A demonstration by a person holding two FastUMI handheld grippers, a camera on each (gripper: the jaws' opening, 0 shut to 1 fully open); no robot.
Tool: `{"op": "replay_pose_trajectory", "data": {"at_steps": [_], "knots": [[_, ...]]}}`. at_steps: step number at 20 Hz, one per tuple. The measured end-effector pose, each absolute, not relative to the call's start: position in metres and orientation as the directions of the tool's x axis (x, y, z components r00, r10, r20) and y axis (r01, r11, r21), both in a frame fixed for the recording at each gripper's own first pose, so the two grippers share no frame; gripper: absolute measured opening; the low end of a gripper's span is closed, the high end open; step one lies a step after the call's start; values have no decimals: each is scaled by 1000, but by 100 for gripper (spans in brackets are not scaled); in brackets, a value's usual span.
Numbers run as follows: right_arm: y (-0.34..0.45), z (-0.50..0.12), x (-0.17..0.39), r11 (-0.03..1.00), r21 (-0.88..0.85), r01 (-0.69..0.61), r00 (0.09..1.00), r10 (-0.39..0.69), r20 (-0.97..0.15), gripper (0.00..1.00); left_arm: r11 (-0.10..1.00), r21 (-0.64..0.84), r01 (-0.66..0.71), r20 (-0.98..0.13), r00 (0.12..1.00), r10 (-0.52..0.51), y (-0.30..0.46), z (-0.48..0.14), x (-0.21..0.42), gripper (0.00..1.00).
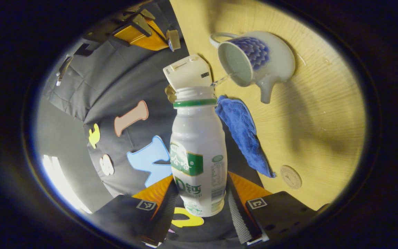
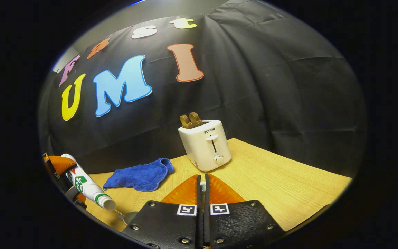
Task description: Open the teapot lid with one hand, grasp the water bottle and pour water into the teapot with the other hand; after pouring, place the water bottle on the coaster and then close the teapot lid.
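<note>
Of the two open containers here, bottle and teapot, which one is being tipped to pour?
The water bottle, clamped in the left gripper, is tilted with a thin stream leaving its mouth. The teapot sits lidless on the table, receiving the water.

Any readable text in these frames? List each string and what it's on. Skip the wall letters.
"SUPOR": on the front of the toaster.
Bottle label: the print is warped by the lens, so not reliably readable.
Coaster mark: too small to read.
Square markers: coded patterns, no words.
</note>
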State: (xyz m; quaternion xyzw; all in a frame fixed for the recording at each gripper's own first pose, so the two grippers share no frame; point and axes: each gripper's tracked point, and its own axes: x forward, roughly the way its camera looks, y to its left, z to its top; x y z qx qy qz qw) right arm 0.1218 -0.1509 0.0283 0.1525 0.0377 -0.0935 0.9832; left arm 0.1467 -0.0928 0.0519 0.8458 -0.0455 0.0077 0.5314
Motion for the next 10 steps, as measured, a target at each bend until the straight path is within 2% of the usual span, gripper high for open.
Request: {"op": "replay_pose_trajectory", "data": {"at_steps": [8, 9, 10], "knots": [[-151, 29, 122, 934, 300, 193, 980, -171, -101, 0, -476, 873, -108, 62, 992, -111, -101, 50, 141, 80], [-152, 28, 121, 934, 301, 193, 980, -170, -101, 0, -473, 875, -109, 61, 991, -115, -102, 50, 140, 86], [-152, 29, 121, 933, 302, 194, 980, -171, -102, 0, -467, 878, -108, 59, 991, -119, -102, 50, 139, 86]]}}
